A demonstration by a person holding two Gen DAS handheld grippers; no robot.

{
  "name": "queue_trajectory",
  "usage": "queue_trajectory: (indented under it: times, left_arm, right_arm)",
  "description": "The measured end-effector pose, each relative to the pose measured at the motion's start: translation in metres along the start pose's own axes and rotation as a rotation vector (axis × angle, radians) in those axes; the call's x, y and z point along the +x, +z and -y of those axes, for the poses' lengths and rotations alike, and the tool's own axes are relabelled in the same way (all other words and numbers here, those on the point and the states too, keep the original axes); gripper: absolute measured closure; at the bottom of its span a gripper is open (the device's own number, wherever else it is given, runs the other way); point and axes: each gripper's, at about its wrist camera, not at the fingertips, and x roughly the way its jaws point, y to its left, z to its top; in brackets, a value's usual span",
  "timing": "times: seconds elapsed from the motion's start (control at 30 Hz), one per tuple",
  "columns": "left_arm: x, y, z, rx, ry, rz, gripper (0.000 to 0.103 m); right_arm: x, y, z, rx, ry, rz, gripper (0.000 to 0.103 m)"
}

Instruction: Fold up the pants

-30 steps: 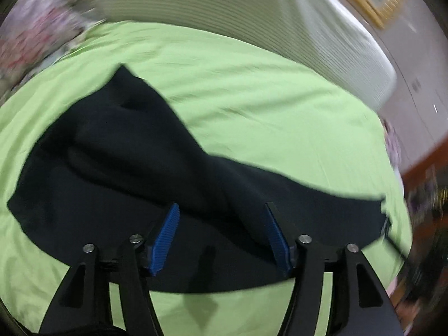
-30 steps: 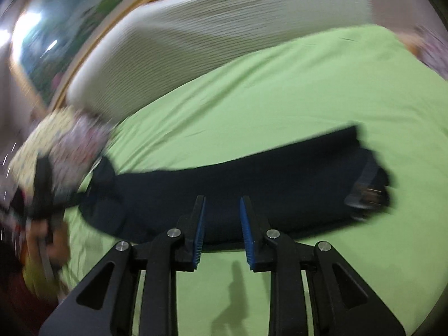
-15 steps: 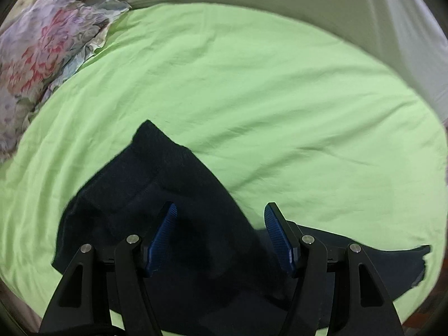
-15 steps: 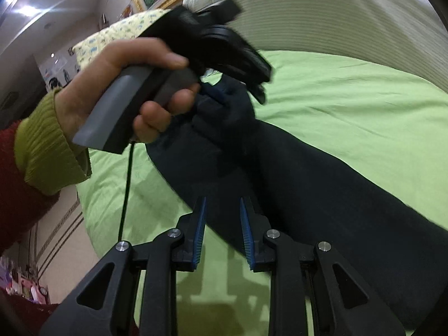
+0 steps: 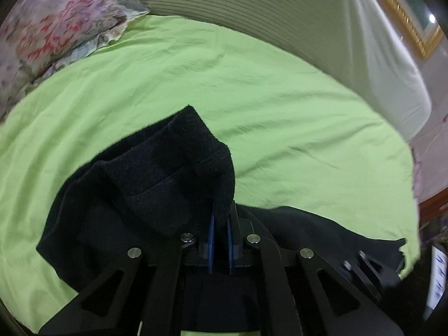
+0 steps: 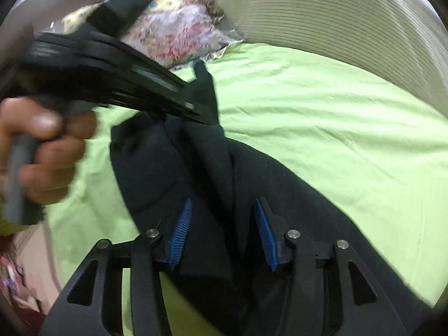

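Observation:
Dark navy pants [image 5: 156,184] lie on a green bed sheet [image 5: 252,89]. My left gripper [image 5: 220,224] is shut on a raised fold of the pants near the waistband end. In the right wrist view the pants [image 6: 280,196] run from upper left to lower right. My right gripper [image 6: 222,232] is open, its blue pads either side of a fabric ridge. The left gripper also shows in the right wrist view [image 6: 196,112], held by a hand [image 6: 47,154], gripping the pants' end.
A floral pillow [image 5: 56,19] lies at the bed's far left and also shows in the right wrist view [image 6: 182,33]. A ribbed white headboard cushion [image 5: 308,16] runs along the back. A gold picture frame [image 5: 406,19] hangs at the upper right.
My left gripper has shut on a fold of the pants and lifted it. My right gripper has opened wider and moved in over the pants.

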Motion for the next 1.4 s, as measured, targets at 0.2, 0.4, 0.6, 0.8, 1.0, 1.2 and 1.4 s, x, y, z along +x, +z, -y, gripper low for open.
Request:
queue_trajectory:
  times: [0.2, 0.4, 0.6, 0.8, 1.0, 1.2, 1.4]
  left_arm:
    - [-0.027, -0.011, -0.001, -0.051, -0.09, 0.043, 0.098]
    - [-0.031, -0.013, -0.007, -0.073, -0.139, 0.057, 0.098]
    - [-0.051, -0.02, -0.017, -0.099, -0.203, 0.122, 0.098]
    - [-0.092, -0.049, -0.048, -0.147, -0.272, 0.218, 0.098]
    - [-0.081, -0.08, -0.093, -0.232, -0.274, 0.208, 0.098]
    - [-0.061, -0.095, -0.116, -0.262, -0.18, 0.204, 0.096]
    - [-0.064, -0.111, -0.128, -0.294, -0.115, 0.198, 0.08]
  right_arm:
    - [-0.011, 0.012, -0.017, -0.126, 0.017, 0.054, 0.055]
    - [0.034, 0.015, 0.006, -0.052, 0.057, -0.121, 0.097]
    - [-0.012, 0.033, 0.006, -0.01, 0.123, -0.088, 0.097]
    - [-0.049, 0.053, -0.052, -0.09, 0.161, -0.078, 0.097]
    - [0.0, 0.022, -0.068, -0.074, 0.122, -0.159, 0.097]
    - [0.024, 0.018, -0.07, -0.037, 0.114, -0.18, 0.092]
    - [0.01, 0.015, -0.065, 0.006, 0.185, -0.159, 0.088]
